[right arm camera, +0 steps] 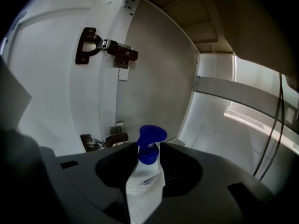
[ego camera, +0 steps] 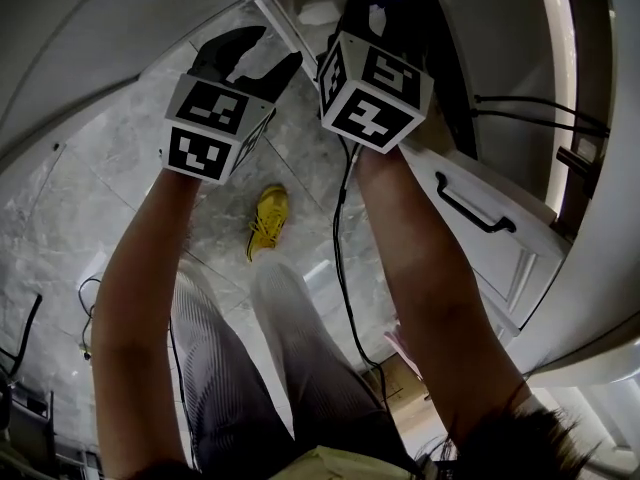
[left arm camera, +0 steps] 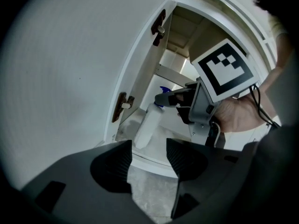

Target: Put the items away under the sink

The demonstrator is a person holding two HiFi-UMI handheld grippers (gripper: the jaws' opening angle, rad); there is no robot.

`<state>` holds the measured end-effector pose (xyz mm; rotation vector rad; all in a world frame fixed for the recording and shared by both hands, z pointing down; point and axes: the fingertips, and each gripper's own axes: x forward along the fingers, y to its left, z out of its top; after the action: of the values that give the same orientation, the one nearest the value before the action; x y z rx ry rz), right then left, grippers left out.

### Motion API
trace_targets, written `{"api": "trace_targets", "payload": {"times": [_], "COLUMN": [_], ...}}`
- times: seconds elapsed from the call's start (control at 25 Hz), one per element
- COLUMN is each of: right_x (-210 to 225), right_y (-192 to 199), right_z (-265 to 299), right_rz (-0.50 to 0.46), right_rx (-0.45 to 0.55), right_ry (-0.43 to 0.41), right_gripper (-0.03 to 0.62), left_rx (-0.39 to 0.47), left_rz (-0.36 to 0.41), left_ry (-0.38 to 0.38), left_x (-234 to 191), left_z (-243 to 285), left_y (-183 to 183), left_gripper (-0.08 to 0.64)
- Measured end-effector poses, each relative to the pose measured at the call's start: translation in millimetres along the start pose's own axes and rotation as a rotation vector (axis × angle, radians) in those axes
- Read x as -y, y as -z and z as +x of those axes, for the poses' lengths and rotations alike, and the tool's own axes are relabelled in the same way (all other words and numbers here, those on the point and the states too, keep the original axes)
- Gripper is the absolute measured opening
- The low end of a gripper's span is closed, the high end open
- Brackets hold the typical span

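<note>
Nearest the lens, at the bottom centre of the right gripper view, the right gripper (right arm camera: pixel 147 158) is seen clamped on the spray bottle (right arm camera: pixel 145 188). Its pads are pressed on the white shoulder just under the blue trigger head (right arm camera: pixel 150 143).

In the left gripper view the bottle is shown slanting down from those jaws inside the open cabinet (left arm camera: pixel 187 50). Its base is low over the cabinet floor (left arm camera: pixel 161 141), but contact cannot be told.

The left gripper (left arm camera: pixel 148 158) is held outside the cabinet with its jaws apart, and only floor tile (left arm camera: pixel 149 190) is seen between them.

Setting-down is judged to be the step in hand. The bottle should be righted first and its base seated flat, clear of the door (right arm camera: pixel 56 87) and hinges (right arm camera: pixel 108 49) at the left. The grip should be eased only once the base is borne. The jaws should then be drawn straight back so that the trigger head is not snagged.
</note>
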<state>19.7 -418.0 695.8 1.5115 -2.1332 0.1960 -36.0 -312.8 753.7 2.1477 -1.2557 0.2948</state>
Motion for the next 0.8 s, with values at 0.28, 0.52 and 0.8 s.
{"api": "trace_targets", "payload": {"times": [0.28, 0.52, 0.8], "right_x": [6, 10, -1], "right_y": [7, 4, -1], "right_z": [-6, -31, -67], "right_rz": [0.057, 0.100, 0.177], "right_rx": [-0.048, -0.056, -0.080], "right_ry": [0.014, 0.057, 0.060], "right_gripper": [0.187, 0.187, 0.186], "left_rx": [-0.019, -0.029, 0.035], "left_rz": [0.009, 0.036, 0.028], "left_ry": [0.020, 0.014, -0.025], "left_x": [8, 16, 24], "left_z": [-9, -26, -65], "left_y": [-3, -9, -35], "left_gripper": [0.258, 0.227, 0.150]}}
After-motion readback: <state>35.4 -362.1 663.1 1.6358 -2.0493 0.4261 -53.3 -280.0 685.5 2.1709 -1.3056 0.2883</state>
